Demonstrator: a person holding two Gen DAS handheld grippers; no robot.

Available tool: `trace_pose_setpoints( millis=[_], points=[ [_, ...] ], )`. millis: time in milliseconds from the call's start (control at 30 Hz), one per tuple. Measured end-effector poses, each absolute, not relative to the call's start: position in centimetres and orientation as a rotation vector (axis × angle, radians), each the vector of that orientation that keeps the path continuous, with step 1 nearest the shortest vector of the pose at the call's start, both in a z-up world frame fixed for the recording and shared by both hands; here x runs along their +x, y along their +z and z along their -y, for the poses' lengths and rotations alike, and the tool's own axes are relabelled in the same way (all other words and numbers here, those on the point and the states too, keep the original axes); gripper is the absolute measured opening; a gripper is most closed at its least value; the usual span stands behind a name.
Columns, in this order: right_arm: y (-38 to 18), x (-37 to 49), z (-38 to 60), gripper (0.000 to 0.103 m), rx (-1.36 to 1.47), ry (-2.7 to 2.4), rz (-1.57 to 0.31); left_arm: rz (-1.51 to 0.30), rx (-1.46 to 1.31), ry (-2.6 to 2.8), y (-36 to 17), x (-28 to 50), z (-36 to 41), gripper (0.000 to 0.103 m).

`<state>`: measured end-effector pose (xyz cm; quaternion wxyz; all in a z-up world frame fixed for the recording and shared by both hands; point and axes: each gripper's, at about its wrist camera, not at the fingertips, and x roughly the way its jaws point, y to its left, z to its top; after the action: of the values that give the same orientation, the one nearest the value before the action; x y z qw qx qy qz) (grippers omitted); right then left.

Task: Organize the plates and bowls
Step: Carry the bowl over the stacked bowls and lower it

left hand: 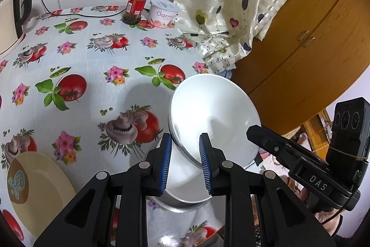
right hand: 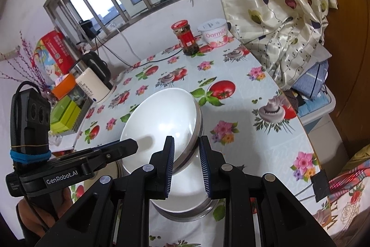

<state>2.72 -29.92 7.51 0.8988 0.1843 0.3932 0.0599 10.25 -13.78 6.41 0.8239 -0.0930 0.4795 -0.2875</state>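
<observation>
White bowl (left hand: 215, 112) held tilted above the tablecloth (left hand: 97, 66), rim pinched on opposite sides by left gripper (left hand: 185, 154) and right gripper (right hand: 186, 155), both narrowly closed. Yellow plate (left hand: 39, 189) nearby, partly cut off. Jar (left hand: 136, 4), tub (left hand: 163, 13), curtain (left hand: 242, 4) beyond.

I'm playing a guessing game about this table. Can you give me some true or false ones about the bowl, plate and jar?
1. Both grippers, left and right, pinch the white round bowl by its rim. True.
2. The yellow plate sits inside the bowl. False: it lies apart on the flowery tablecloth.
3. The glass jar has a red lid. True.
4. The white tub lies tipped over. False: it stands upright beside the jar.
</observation>
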Motion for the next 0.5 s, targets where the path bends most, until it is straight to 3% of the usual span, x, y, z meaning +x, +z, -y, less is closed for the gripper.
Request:
trace_pose_setpoints(
  millis=[500],
  points=[
    [5.1, 1.5, 29.6, 0.021, 0.407, 0.124, -0.882, -1.061, -0.172, -0.594, 4.9, 8.5, 13.7, 0.026]
  ],
)
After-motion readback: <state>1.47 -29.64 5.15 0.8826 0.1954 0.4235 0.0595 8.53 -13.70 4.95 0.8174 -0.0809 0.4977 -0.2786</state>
